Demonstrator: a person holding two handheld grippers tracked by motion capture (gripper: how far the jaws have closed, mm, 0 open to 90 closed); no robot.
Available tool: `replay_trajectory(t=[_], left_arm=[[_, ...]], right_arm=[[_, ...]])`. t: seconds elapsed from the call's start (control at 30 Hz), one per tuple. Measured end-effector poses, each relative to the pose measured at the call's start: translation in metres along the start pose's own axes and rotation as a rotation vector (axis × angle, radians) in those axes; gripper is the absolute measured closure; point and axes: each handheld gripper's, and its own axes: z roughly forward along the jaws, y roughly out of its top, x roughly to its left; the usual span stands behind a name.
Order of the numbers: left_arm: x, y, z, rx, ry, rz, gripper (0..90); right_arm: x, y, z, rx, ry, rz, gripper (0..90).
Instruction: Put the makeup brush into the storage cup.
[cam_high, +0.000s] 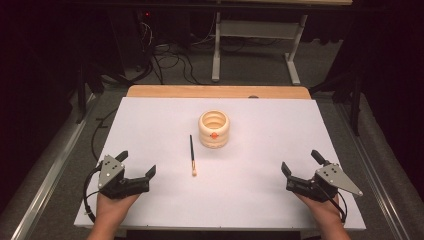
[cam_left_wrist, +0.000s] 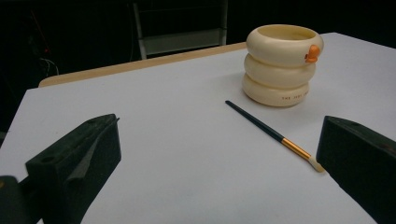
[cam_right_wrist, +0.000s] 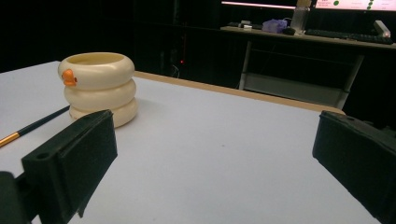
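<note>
Item 1: left hand-held gripper (cam_high: 138, 165). It rests at the near left of the table (cam_high: 150, 125), held from below by a hand (cam_high: 111, 207). Jaws stand wide apart and hold nothing. It points forward and inward, so its own view frames both working things; this reads as a ready pose ahead of a reach.

Item 2: right hand-held gripper (cam_high: 301, 162). It rests at the near right of the table, mirrored to the left one. Jaws are likewise wide open and empty. It is well apart from both things, angled toward the centre.

Item 3: paintbrush (cam_high: 192, 154). Dark handle, gold ferrule, pale bristle tip. It lies flat on the white table surface, ahead and to the right of the left hand-held gripper, nearer to it than to the right one. The bristle end points toward the person and the handle end points away toward the holder. Lying free and alone, it leaves room for jaws to close across the shaft.

Item 4: brush holder (cam_high: 214, 129). Cream, shaped as three stacked rings, with a small orange duck figure on the upper ring. It stands upright and open-topped, just beyond and right of the paintbrush's far end, apart from it. It is forward of both hand-held grippers, about midway between them. The inside looks empty as far as can be seen.

Judgement: the brush is likely meant for the holder, and the left hand-held gripper is better placed for the pick.
</note>
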Motion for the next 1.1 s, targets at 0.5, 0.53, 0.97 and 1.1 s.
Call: replay_trajectory(t=[0.5, 0.53, 0.97, 1.1], left_arm=[[0.0002, 0.0003, 0.0005, 0.007, 0.005, 0.0, 1.1], [0.0005, 0.0003, 0.0006, 0.011, 0.006, 0.001, 1.2], [0.0001, -0.0013, 0.0038, 0.048, 0.015, 0.014, 1.5], [0.0, -0.0024, 0.0063, 0.073, 0.02, 0.011, 1.5]], right_arm=[[-0.0007, -0.0011, 0.0014, 0.008, 0.003, 0.0, 1.2], [-0.0005, -0.0015, 0.0018, 0.013, 0.0, 0.001, 1.3], [-0.0009, -0.0031, 0.0036, 0.024, 0.008, -0.003, 1.3], [-0.0008, -0.0039, 0.0047, 0.035, 0.007, -0.005, 1.3]])
